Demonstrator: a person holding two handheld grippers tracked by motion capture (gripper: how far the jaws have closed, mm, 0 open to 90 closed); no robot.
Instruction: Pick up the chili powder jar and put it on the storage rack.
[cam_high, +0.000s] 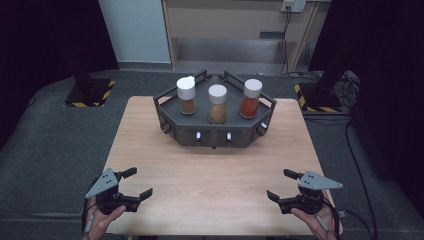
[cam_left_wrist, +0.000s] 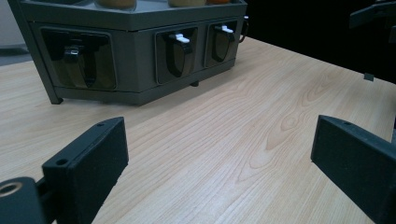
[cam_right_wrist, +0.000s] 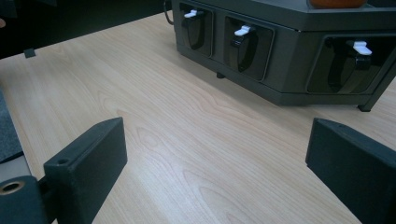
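We hold the left gripper (cam_high: 134, 183) and the right gripper (cam_high: 278, 185) low over the near edge of the wooden table (cam_high: 210, 175), both with jaws spread wide and empty. Well beyond them, at the table's far side, sits the grey rack (cam_high: 215, 131) carrying three spice jars (cam_high: 217, 104).

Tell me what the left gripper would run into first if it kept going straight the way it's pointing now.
Probably the grey spice rack. The left gripper is open over bare table, its jaws aimed across the wood toward the rack's front face. Nothing lies between them, though it may be angled slightly past the rack's right end.
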